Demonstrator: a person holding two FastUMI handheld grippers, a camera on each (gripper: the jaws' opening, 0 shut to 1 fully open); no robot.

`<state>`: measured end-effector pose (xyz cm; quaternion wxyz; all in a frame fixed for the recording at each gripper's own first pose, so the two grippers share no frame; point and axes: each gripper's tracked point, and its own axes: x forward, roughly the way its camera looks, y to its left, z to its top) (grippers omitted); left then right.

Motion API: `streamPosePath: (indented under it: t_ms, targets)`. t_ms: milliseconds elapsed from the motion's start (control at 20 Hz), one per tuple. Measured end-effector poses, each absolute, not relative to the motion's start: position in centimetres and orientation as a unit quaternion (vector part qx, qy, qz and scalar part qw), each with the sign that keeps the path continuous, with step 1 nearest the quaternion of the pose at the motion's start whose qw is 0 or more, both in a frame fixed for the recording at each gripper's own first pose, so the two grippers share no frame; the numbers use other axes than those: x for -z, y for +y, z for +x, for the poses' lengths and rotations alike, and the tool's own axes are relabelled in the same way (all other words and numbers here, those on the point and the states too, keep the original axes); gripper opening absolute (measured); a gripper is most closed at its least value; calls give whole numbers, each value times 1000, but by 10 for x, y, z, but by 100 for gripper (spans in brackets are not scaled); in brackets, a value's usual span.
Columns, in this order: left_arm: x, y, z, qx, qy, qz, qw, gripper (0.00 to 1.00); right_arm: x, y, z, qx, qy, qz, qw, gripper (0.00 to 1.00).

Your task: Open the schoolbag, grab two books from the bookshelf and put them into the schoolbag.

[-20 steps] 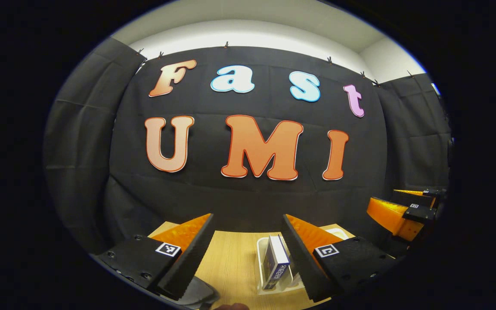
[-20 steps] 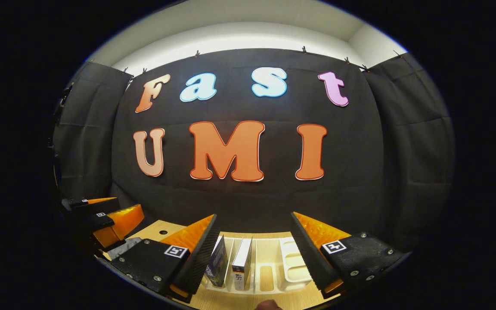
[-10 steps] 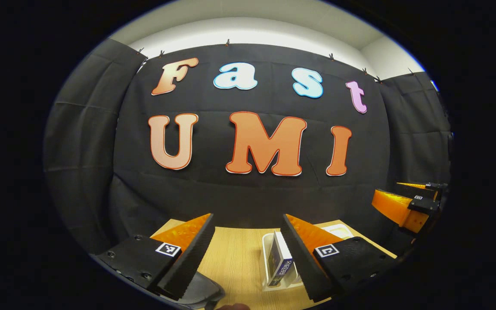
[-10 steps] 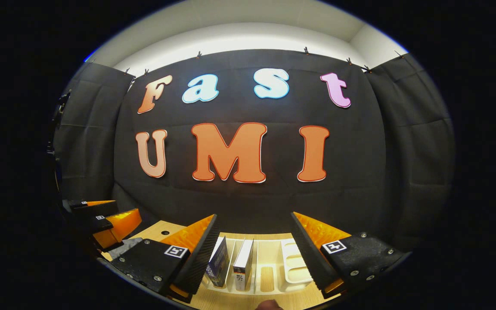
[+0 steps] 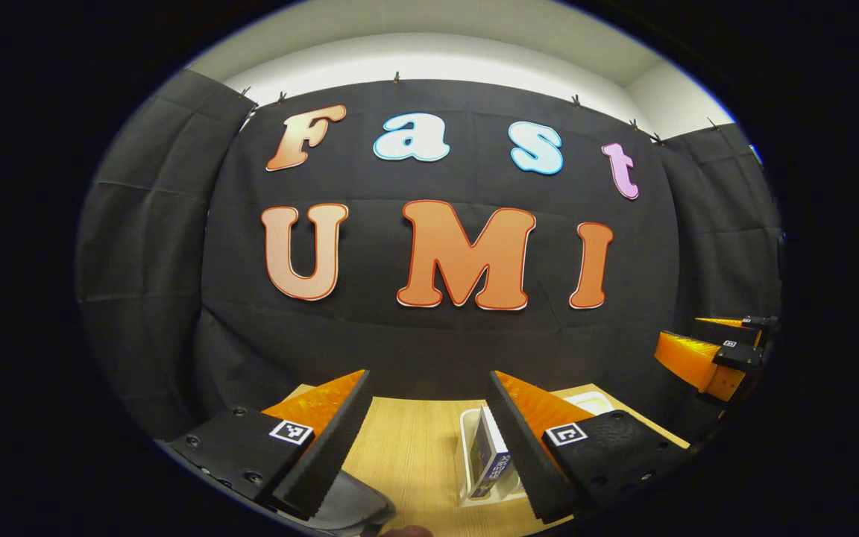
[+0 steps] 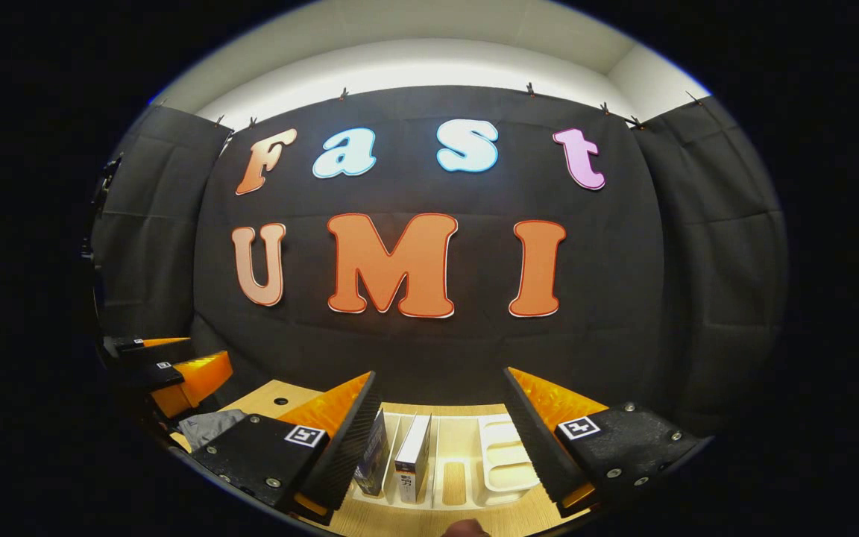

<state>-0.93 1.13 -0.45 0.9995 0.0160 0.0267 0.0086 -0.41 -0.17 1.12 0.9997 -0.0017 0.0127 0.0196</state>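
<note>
Left gripper [image 5: 429,436]: fingers spread wide, bare tabletop [image 5: 407,455] showing in the gap between them.
Obstacle, left side: grey bag [image 5: 355,507] at the lower edge, under the left finger.
Right gripper [image 6: 437,440]: fingers apart, white bookshelf [image 6: 508,477] directly ahead.
Shelf slots: two upright books [image 6: 413,466] fill the left slots; slots to their right stand free.
Rear limit: booth wall [image 6: 429,350] close behind the shelf.

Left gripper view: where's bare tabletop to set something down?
Bare wood lies between the grey schoolbag at the near left and the white bookshelf on the right, running back to the cloth wall. The bookshelf side is crowded: a book stands in its slot.
</note>
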Motion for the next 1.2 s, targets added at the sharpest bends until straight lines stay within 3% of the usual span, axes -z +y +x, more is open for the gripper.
streamPosePath:
  t_ms: [600, 950, 1200]
  targets:
    - [32, 53, -17, -53, 45, 103, 992, 98, -9, -3, 5, -9, 21, -4, 1000, 97]
    - [91, 103, -49, -72, 159, 250, 952, 98, -4, -8, 11, 2, 21, -22, 1000, 97]
    - [113, 134, -62, -74, 198, 339, 917, 98, 3, -19, 11, 17, 25, -32, 999, 97]
